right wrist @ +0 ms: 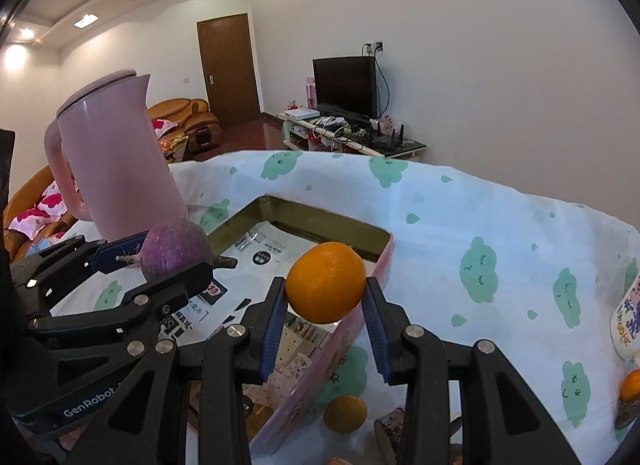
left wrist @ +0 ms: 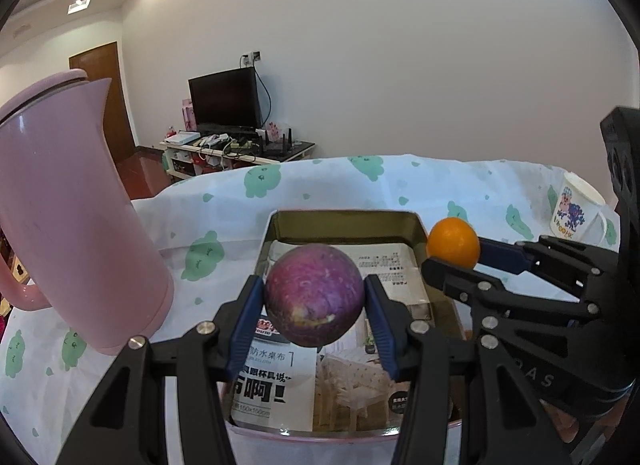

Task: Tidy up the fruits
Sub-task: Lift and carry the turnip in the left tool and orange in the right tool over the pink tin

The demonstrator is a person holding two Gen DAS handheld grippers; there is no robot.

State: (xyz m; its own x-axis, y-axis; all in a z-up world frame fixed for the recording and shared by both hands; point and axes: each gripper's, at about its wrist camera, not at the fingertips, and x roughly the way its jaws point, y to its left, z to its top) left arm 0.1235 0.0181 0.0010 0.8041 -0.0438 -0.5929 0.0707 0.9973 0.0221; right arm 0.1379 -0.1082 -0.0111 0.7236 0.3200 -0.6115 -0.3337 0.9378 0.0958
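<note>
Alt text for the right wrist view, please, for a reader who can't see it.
The right claw grips an orange above the edge of an open tin on a tablecloth with green prints. At left, the left claw holds a purple fruit in front of a pink jug; a second orange lies below.

Pink jug [left wrist: 76,225] crowding tin's [left wrist: 344,221] left

This is a home living room: a television [right wrist: 345,85] on a low stand [right wrist: 352,137], an orange sofa [right wrist: 192,115], a wooden door [right wrist: 228,69].
</note>
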